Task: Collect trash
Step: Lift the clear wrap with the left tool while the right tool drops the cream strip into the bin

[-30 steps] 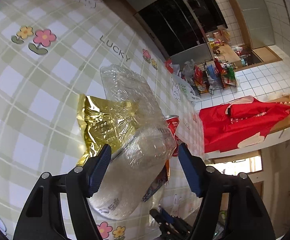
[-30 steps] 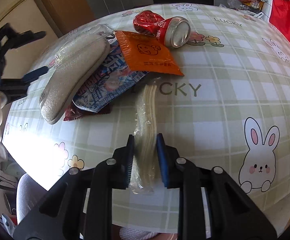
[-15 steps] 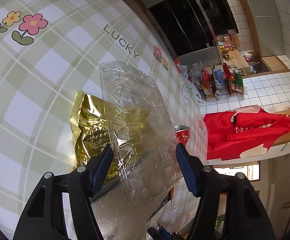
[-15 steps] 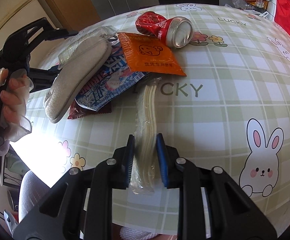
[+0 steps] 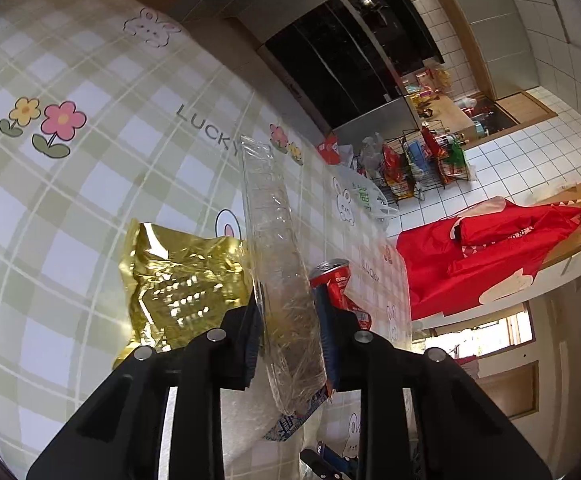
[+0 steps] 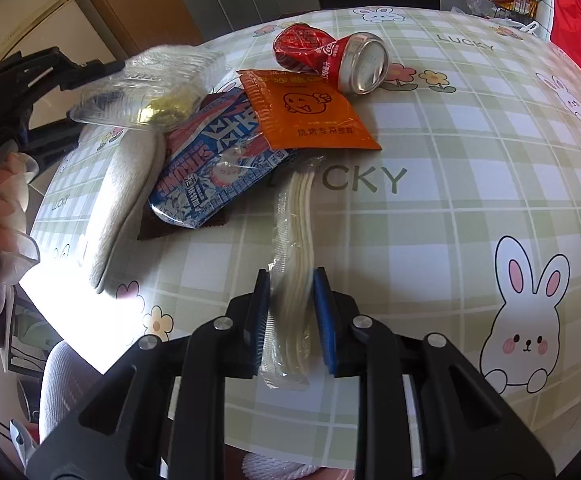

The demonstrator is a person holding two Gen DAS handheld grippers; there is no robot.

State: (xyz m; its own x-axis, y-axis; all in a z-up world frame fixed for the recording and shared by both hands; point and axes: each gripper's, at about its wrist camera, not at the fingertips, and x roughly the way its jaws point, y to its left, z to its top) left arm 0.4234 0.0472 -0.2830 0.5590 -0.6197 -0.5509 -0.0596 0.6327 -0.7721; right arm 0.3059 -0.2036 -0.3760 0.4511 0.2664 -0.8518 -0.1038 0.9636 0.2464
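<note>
Crushed clear plastic tray [image 5: 280,280], flattened on edge between the fingers of the left gripper [image 5: 288,344], long axis running straight ahead and away from them; fingers closing on it, pads already against both faces. Behind it, left of the fingers, a crumpled gold foil bag [image 5: 178,280]; just right, a dented red drink can [image 5: 336,280] on the checked worktop [image 5: 70,208]. Seen from the right, tray lifted clear of the pile [image 6: 146,92]. Clamped in the right gripper [image 6: 290,320]: a cream bundle of plastic cutlery in a clear sleeve [image 6: 294,240], long axis pointing ahead toward an orange sachet [image 6: 310,116] and a blue-and-white snack wrapper [image 6: 214,168]. Both hands loaded; likely next, carrying off to a bin.
</note>
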